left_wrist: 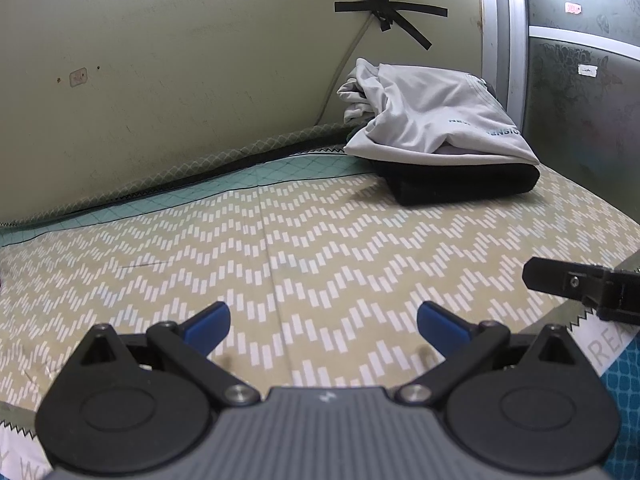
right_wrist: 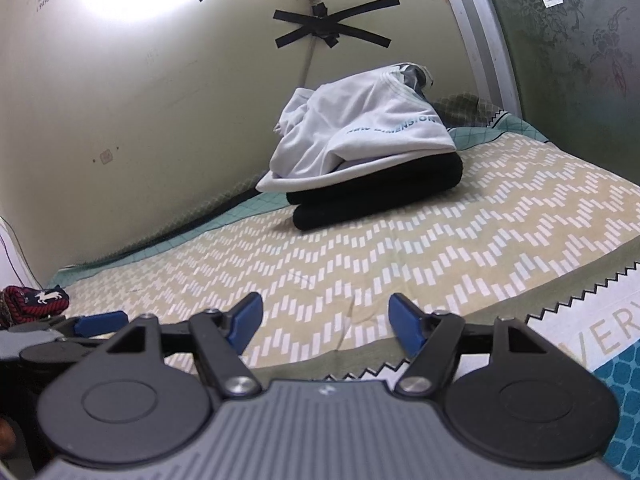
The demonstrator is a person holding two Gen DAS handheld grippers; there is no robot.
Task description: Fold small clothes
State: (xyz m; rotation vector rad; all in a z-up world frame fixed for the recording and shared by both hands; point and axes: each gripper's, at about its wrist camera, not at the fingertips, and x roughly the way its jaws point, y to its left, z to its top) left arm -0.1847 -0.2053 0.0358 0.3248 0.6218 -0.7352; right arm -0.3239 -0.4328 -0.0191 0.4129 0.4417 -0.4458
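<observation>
Woven cotton, olive with white chevron dashes, is covering the bed (left_wrist: 320,240) and lying flat with one faint crease running toward the camera. In the left wrist view, the left gripper (left_wrist: 323,322) is hovering low over this sheet with its jaws spread wide, smooth blue pads (left_wrist: 208,322) showing and nothing between them. At the far right corner a stack is sitting against the wall: a soft, rumpled white shirt (left_wrist: 432,120) with blue lettering is resting on a neatly folded, thick black garment (left_wrist: 464,184). Matte black tape (left_wrist: 390,12) is crossing over a cable on the scuffed pale green wall (left_wrist: 180,80). A black finger of the right gripper (left_wrist: 560,284) is poking in from the right edge.

In the right wrist view, the right gripper (right_wrist: 326,322) is likewise standing open and empty above the sheet (right_wrist: 400,260), well short of the stack. The shirt (right_wrist: 360,132) is slumping in loose folds over the black garment (right_wrist: 376,196), whose rounded folded edges are facing the camera. A red knitted piece (right_wrist: 34,300) with a white animal figure is lying at the far left, beside the left gripper (right_wrist: 100,322).
</observation>
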